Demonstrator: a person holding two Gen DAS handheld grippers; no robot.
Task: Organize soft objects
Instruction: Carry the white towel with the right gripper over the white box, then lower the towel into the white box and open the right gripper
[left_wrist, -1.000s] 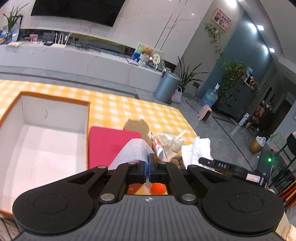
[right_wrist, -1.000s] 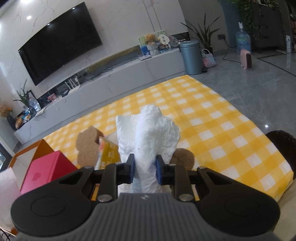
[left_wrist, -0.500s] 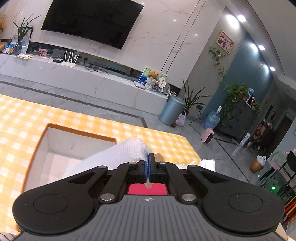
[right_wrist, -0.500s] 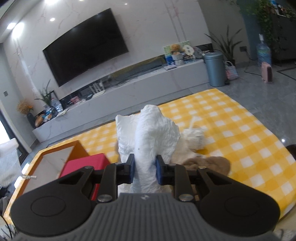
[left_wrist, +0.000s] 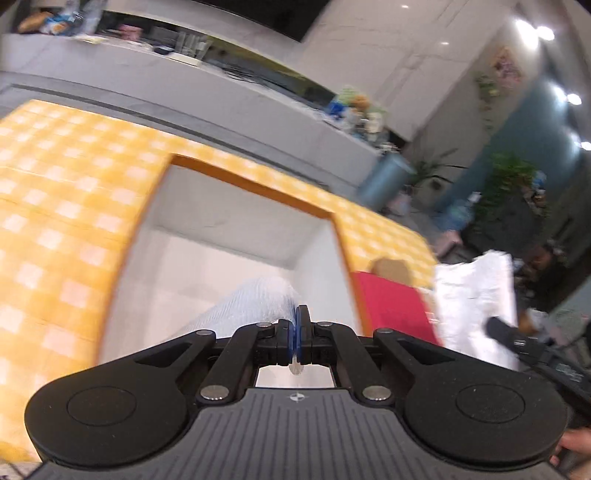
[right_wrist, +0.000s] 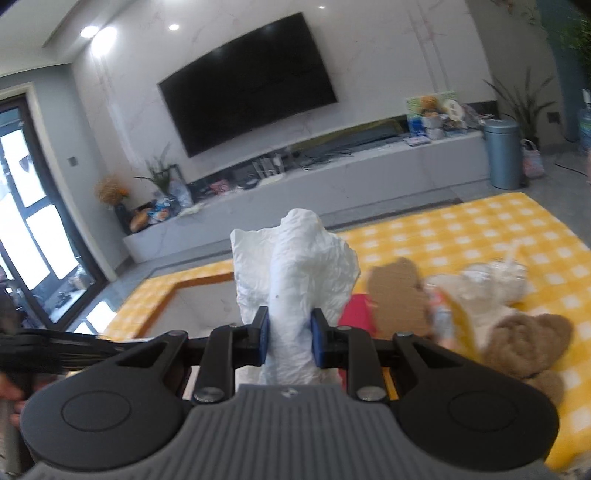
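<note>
My left gripper (left_wrist: 297, 334) is shut on a pale blue-white waffle cloth (left_wrist: 251, 308) and holds it over the open white box (left_wrist: 229, 236) with an orange rim. My right gripper (right_wrist: 289, 341) is shut on a crumpled white cloth (right_wrist: 295, 266), held upright in the air to the right of the box (right_wrist: 207, 299); that cloth also shows in the left wrist view (left_wrist: 476, 295). A brown plush bear (right_wrist: 524, 347) and a clear crinkled bag (right_wrist: 491, 280) lie on the yellow checked tablecloth (right_wrist: 480, 229).
A red box (left_wrist: 391, 306) stands against the white box's right side, with a brown cardboard piece (right_wrist: 397, 291) behind it. A yellow packet (right_wrist: 458, 321) lies by the bear. A grey TV bench (right_wrist: 332, 184) and a bin (right_wrist: 502, 155) stand beyond the table.
My left gripper has swung left and down with the waffle cloth, now over the white box. My right gripper has lifted and turned left with the white cloth, nearer the box.
</note>
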